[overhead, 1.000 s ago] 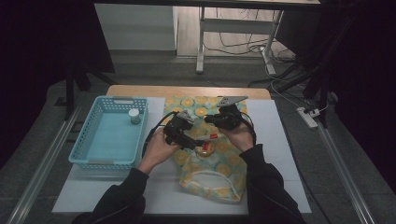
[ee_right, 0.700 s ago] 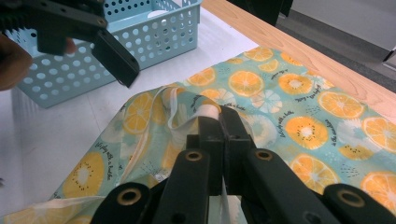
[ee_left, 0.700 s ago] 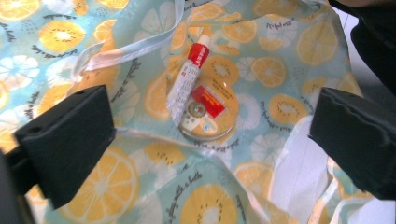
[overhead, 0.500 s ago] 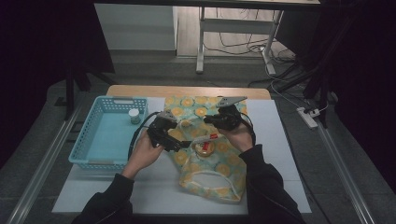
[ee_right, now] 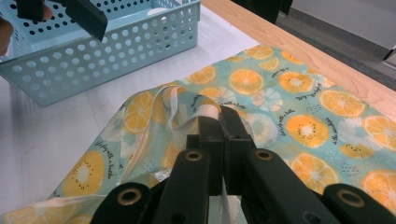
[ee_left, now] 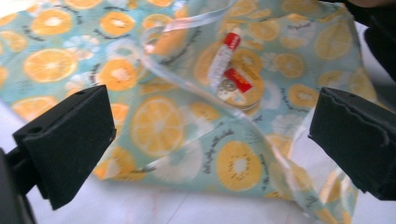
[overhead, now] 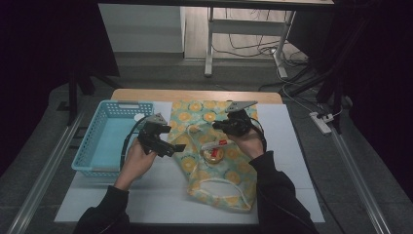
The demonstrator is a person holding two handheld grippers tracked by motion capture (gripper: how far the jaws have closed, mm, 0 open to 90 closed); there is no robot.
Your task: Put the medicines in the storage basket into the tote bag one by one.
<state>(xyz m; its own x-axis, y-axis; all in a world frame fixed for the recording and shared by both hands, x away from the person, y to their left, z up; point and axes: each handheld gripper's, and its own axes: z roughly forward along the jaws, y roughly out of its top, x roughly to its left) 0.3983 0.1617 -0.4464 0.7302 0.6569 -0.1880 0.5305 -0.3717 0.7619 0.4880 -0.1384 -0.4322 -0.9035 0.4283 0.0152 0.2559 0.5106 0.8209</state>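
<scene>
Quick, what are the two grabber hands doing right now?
Left gripper: jaws have just opened wide, holding nothing.
Right gripper: shut on the edge of the orange-print bag.

bag's [ee_left: 187,140] far edges cut off, tube [ee_left: 223,58] label blurred, basket's [ee_right: 116,51] small white item half hidden

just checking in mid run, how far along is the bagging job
Partly done. A round tin and a small tube already lie inside the orange-print bag. In hand: the right gripper is clamped on the bag's edge, while the left gripper, jaws just opened and empty, hovers beside the bag. Left: a small white item sits in the blue basket.
</scene>
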